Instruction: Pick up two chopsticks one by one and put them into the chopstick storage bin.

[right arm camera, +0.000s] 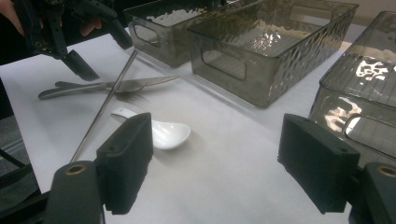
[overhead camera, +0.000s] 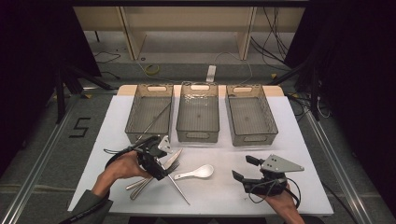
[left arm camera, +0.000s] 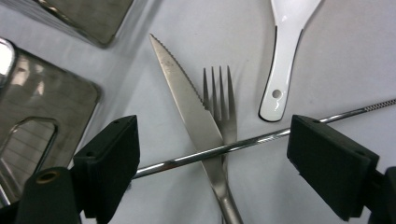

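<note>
White table (overhead camera: 224, 191) | left gripper (overhead camera: 156, 161) tilted over chopstick (left arm camera: 243, 144), jaws open | right gripper (overhead camera: 254, 175) level, jaws open

Jaws wide apart over white worktop (left arm camera: 327, 56). Metal chopstick (left arm camera: 243, 144) spans between them, crossing atop knife (left arm camera: 187, 93) and fork (left arm camera: 223, 107). White spoon (left arm camera: 285, 56) beyond.

Beside the knife (left arm camera: 189, 100), which looked like polished steel with a serrated edge, I saw the fork (left arm camera: 222, 105) in the same bright metal. Across the knife lay a thin chopstick (left arm camera: 243, 142), glossy metal, with a textured tip. Right of the knife, the spoon (left arm camera: 282, 51) looked glazed white ceramic. Beyond the knife, the bins (right arm camera: 261, 51) were smoky translucent plastic with rippled walls. The table cover (overhead camera: 219, 191) looked matt white.
</note>
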A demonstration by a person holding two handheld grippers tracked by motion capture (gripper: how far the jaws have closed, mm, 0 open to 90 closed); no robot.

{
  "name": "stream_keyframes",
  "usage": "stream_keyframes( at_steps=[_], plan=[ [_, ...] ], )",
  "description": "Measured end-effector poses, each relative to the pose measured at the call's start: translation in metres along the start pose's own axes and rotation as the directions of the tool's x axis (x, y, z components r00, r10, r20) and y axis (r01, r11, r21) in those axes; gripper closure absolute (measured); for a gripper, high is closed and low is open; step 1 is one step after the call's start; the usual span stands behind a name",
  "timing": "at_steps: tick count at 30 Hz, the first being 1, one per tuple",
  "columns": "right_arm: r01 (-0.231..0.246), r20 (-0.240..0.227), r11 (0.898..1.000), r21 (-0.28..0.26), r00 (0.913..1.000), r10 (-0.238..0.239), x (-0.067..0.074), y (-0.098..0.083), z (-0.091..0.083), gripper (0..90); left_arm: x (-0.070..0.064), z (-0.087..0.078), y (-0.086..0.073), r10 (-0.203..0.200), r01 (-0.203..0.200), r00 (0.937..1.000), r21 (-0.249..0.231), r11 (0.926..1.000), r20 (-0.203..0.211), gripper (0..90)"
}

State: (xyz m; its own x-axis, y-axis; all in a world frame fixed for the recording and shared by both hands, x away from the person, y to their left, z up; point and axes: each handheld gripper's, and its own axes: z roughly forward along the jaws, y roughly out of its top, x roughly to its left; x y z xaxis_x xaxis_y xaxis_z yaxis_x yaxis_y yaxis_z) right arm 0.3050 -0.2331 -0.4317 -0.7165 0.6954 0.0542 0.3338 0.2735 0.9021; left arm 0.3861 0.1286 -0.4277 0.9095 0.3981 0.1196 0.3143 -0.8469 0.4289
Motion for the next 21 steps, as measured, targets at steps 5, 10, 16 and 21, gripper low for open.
stream_keyframes(
  at_steps=[5, 10, 16, 21],
  plan=[
    [0.000, -0.002, 1.000, 0.000, 1.0000, 0.000, 0.000, 0.000, 0.000, 27.2, -0.003, 0.007, -0.002, 0.042, -0.043, 0.9991, 0.054, 0.9976, 0.005, 17.8],
    [-0.001, -0.003, 1.000, -0.001, 1.0000, 0.001, 0.000, 0.000, 0.000, 27.2, -0.005, 0.015, -0.003, 0.088, -0.088, 0.9961, 0.091, 0.9919, 0.006, 20.1],
    [-0.001, -0.003, 1.000, 0.000, 1.0000, 0.001, 0.000, 0.000, 0.000, 27.2, -0.005, 0.019, -0.005, 0.107, -0.106, 0.9943, 0.110, 0.9883, 0.002, 22.0],
    [0.000, -0.007, 1.000, 0.004, 1.0000, 0.000, 0.000, 0.000, 0.001, 27.2, -0.006, 0.023, -0.004, 0.133, -0.134, 0.9910, 0.106, 0.9854, 0.011, 22.9]
  ],
)
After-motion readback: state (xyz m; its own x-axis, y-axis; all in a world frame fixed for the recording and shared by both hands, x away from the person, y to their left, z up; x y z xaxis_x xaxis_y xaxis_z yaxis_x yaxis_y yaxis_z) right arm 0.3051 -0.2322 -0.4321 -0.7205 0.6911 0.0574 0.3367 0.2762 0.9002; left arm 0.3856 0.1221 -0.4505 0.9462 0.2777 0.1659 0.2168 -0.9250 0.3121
